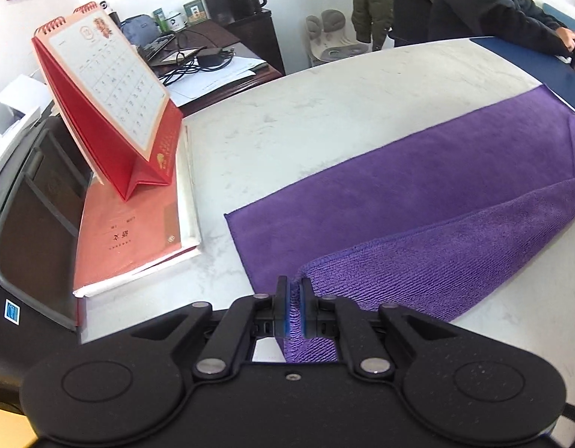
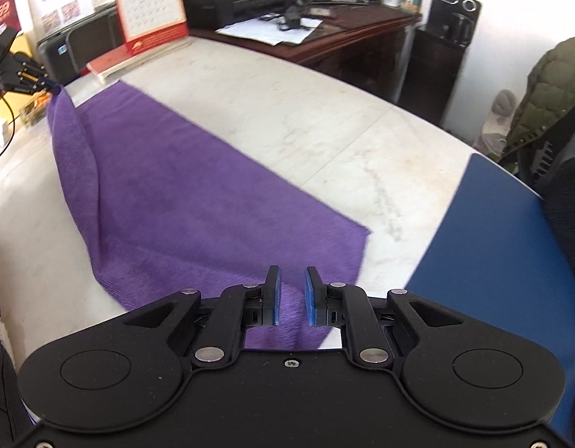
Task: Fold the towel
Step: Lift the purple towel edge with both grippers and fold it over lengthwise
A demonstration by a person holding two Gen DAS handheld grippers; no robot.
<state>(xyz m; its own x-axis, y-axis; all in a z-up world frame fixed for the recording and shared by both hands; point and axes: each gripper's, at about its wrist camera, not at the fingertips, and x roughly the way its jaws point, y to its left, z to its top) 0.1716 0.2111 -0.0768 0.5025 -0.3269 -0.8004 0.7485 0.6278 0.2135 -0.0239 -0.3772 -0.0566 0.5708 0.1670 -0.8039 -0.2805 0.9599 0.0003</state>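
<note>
A: Pinching hard, the left gripper (image 1: 295,308) has its 2 blue pads (image 1: 286,311) clamped on a near corner of the purple towel (image 1: 418,194), and that corner stands lifted off the white table (image 1: 325,112).

B: From the other side, the right gripper (image 2: 292,295) has purple cloth bunched between its pads (image 2: 310,298). They stand a little apart, gripping the towel's other near corner.

A: Where does the towel lie against the red calendar (image 1: 112,97)?

B: Well to the right of the calendar, spread along the table. Its far edge lies flat, and its near edge rises toward both grippers.

A: In the right view the left gripper (image 2: 44,87) shows just in front of the calendar (image 2: 149,7), with a peak of towel (image 2: 175,186) hanging from it.

B: Under the calendar sits a red book (image 1: 130,231). Past the towel's far end lies a blue mat (image 2: 493,261), touching the table.
</note>
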